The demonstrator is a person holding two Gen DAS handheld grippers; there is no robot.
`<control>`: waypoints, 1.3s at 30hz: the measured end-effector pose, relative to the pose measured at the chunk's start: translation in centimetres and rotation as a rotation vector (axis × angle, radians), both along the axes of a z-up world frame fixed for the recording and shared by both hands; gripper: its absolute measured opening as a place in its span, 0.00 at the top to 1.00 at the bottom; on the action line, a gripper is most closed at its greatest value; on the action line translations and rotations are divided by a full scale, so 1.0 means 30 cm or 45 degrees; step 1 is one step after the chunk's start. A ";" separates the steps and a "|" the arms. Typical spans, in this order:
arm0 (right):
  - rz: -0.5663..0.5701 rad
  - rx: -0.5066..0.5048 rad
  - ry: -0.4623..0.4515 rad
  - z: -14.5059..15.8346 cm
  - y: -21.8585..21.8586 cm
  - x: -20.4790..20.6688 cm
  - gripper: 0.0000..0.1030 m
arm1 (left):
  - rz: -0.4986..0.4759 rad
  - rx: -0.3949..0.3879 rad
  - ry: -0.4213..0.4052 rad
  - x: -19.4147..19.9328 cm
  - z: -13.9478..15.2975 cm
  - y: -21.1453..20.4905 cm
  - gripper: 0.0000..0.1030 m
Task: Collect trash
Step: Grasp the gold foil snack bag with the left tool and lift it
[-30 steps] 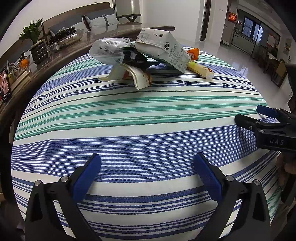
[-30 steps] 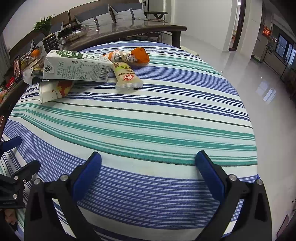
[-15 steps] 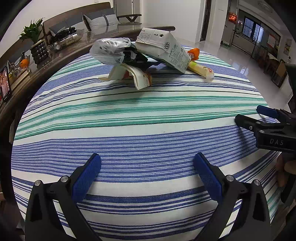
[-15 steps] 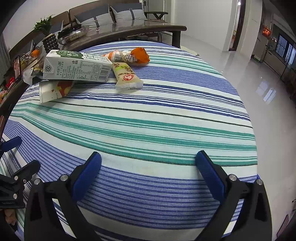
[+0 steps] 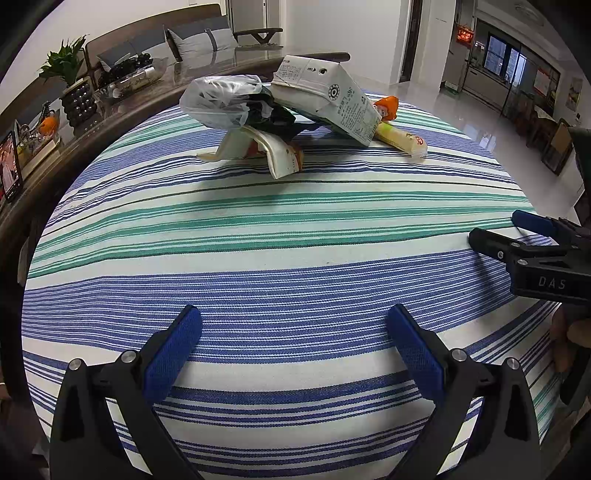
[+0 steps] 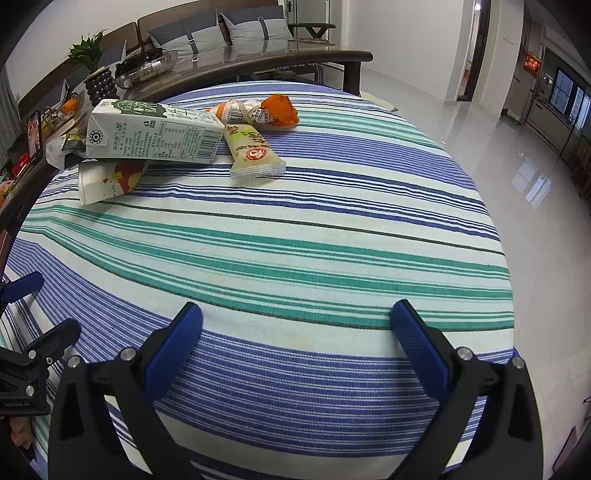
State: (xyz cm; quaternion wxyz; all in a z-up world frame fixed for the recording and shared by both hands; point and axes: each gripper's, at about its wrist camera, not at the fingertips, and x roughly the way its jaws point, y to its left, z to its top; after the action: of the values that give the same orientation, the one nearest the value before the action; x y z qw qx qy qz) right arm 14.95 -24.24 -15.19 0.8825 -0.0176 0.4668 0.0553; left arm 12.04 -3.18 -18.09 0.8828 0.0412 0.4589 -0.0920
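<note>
A heap of trash lies at the far side of the striped round table [image 5: 295, 229]: a white milk carton [image 5: 328, 99] [image 6: 147, 134], a clear plastic bag [image 5: 218, 101], a crushed paper cup [image 5: 280, 157] [image 6: 107, 181], a pale snack wrapper [image 6: 253, 151] [image 5: 400, 138] and an orange wrapper [image 6: 273, 110]. My left gripper [image 5: 293, 332] is open over the near edge, well short of the heap. My right gripper [image 6: 295, 325] is open too, nothing between its fingers. Each gripper shows at the other view's side edge.
A dark wooden counter [image 5: 110, 107] curves behind the table, carrying a potted plant [image 5: 70, 85], a tray and small items. Sofa cushions [image 6: 236, 31] sit beyond. Glossy floor [image 6: 517, 155] opens to the right of the table.
</note>
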 end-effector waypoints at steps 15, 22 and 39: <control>0.000 0.000 0.001 0.001 -0.003 0.000 0.04 | -0.086 -0.126 -0.172 0.076 0.154 0.159 0.05; 0.000 0.001 0.001 0.001 -0.002 0.000 0.04 | -0.137 0.000 -0.278 0.235 0.245 0.108 0.05; 0.001 0.001 0.001 0.001 -0.003 0.000 0.04 | -0.098 -0.166 -0.252 -0.152 0.171 0.247 0.63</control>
State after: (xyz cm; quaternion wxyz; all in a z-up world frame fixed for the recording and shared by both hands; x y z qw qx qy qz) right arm 14.95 -24.32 -15.15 0.8823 -0.0174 0.4670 0.0556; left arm 7.47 4.24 -12.97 0.9204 0.0103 0.3605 -0.1509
